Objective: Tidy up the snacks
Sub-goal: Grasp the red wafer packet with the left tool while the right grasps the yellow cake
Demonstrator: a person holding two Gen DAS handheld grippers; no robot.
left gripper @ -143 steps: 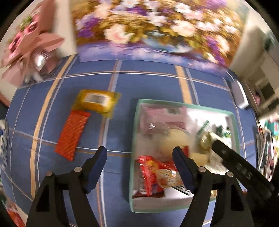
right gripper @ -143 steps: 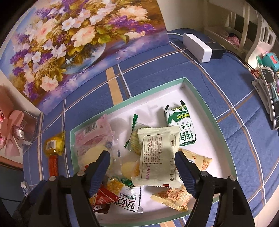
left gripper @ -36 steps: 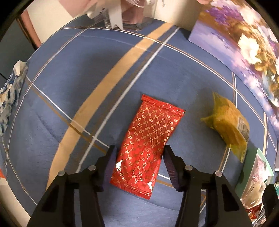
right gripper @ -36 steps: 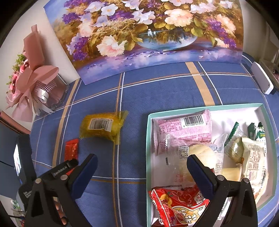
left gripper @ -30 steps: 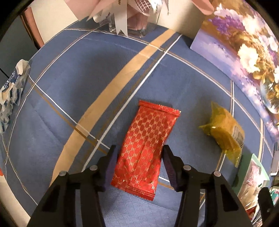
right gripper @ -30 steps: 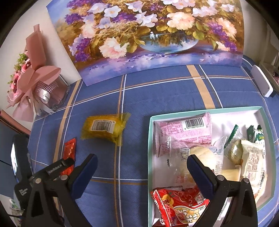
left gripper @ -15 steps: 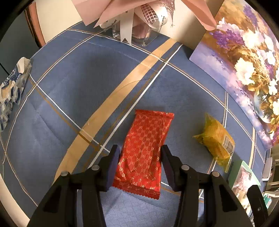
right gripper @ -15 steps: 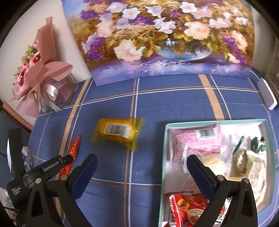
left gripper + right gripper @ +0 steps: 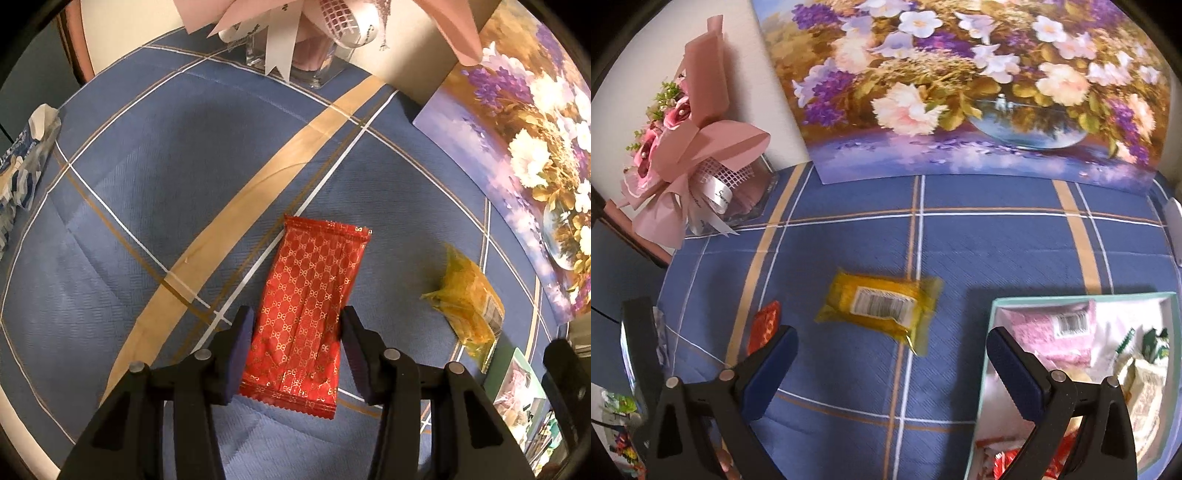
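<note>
Two snack packets lie loose on the blue checked tablecloth [image 9: 997,243]: one flat red foil packet with gold pattern [image 9: 310,314] and one yellow plastic packet with a barcode [image 9: 882,304], at its three o'clock. The left gripper [image 9: 297,350] is clamped across the red packet's near end. The right gripper [image 9: 892,363] hangs wide apart, empty, above the cloth. One mint-rimmed white box [image 9: 993,306] holds more snacks at the yellow packet's four o'clock. A pink bouquet [image 9: 687,147] and a flower painting [image 9: 960,85] stand behind.

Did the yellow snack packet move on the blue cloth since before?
No. The yellow packet lies by the same white stripe crossing on the tablecloth, left of the tray. Only the camera shifted.
</note>
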